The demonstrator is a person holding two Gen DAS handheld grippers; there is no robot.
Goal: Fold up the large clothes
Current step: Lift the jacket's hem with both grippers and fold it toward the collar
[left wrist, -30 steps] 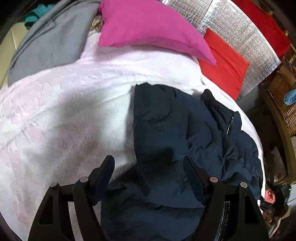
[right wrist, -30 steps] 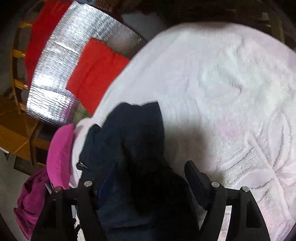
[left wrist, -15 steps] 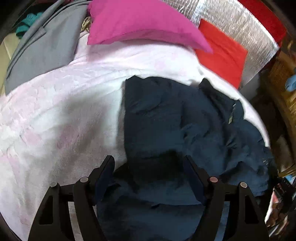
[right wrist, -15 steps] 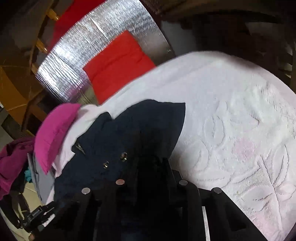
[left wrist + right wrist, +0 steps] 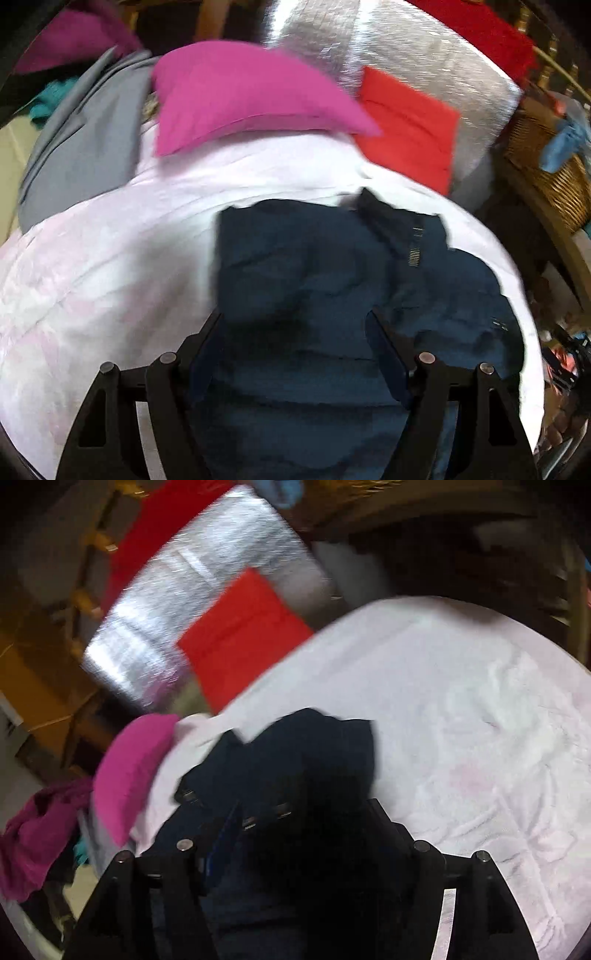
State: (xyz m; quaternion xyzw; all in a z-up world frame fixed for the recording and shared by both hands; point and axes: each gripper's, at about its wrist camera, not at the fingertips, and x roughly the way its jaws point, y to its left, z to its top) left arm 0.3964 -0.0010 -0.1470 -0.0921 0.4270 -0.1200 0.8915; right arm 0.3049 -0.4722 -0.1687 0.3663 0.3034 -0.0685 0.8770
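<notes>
- Left gripper (image 5: pixel 293 334) hangs spread wide over the navy jacket (image 5: pixel 317 280), pinching nothing.
- Right gripper (image 5: pixel 303 823) likewise gapes above the jacket's dark folds.
- Jacket lies crumpled on the pale pink bedspread (image 5: pixel 110 251), near a magenta pillow (image 5: pixel 240 92).
- No readable writing; all blurred.

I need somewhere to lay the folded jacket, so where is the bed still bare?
The white bedspread lies bare beside the navy jacket, on the side away from the pink pillow. A second bare patch lies between the jacket and the grey garment. The head end is crowded: pillow, red cushion.
</notes>
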